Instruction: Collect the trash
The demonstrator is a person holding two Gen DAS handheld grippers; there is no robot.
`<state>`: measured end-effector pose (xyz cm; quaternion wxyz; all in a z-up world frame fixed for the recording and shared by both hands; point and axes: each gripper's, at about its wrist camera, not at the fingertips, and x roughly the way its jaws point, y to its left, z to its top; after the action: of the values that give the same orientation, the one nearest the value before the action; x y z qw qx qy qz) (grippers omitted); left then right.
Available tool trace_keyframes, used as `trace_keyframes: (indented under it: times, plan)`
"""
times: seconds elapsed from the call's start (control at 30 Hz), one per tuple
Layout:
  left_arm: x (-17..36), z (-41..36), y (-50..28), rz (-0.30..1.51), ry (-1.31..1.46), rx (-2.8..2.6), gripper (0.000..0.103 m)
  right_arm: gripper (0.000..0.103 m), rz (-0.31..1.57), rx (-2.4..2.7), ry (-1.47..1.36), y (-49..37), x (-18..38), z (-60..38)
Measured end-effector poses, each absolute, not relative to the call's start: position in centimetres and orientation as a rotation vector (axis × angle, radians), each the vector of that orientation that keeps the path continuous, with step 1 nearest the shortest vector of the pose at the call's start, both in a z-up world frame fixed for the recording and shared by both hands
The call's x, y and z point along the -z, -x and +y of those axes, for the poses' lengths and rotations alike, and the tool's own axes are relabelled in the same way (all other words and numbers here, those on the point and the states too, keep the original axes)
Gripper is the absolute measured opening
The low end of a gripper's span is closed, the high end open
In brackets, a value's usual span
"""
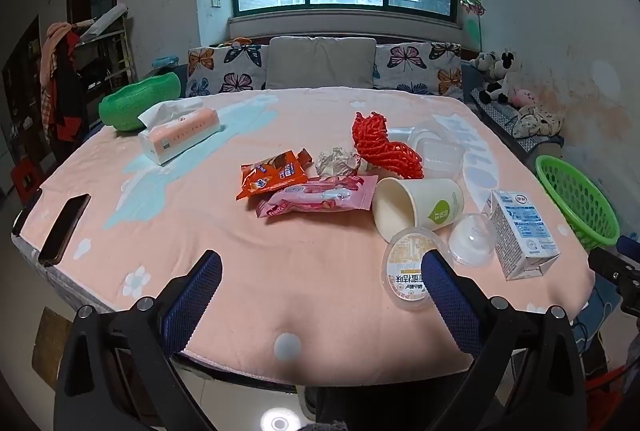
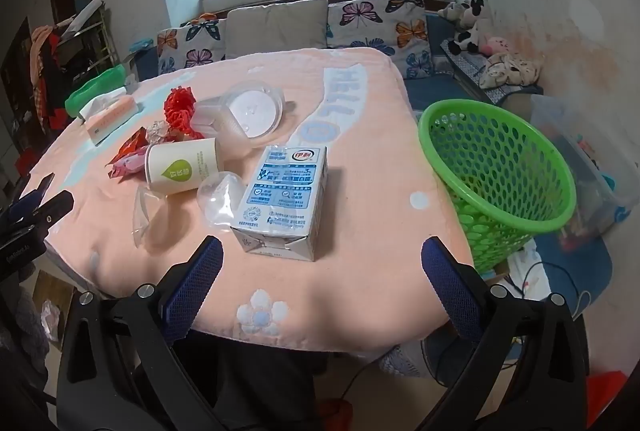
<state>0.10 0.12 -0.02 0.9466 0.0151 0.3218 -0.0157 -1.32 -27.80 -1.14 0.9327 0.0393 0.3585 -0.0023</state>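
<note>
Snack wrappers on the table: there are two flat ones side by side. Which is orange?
The orange wrapper is the farther one, nearer the tissue box; the pink wrapper lies in front, partly overlapping it, beside the paper cup.

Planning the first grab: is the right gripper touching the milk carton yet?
Apart. The right wrist view shows the right gripper open, with bare tablecloth between its jaws and the milk carton.
</note>
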Motion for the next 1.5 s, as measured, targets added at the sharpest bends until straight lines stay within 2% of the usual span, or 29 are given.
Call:
trace_keyframes:
  times: [1.5]
  plan:
    - [0.15, -0.66, 0.23, 0.654, -0.05, 0.039, 0.097, 0.099, 0.741, 0.001, -0.083, 1.26, 1.23, -27.82]
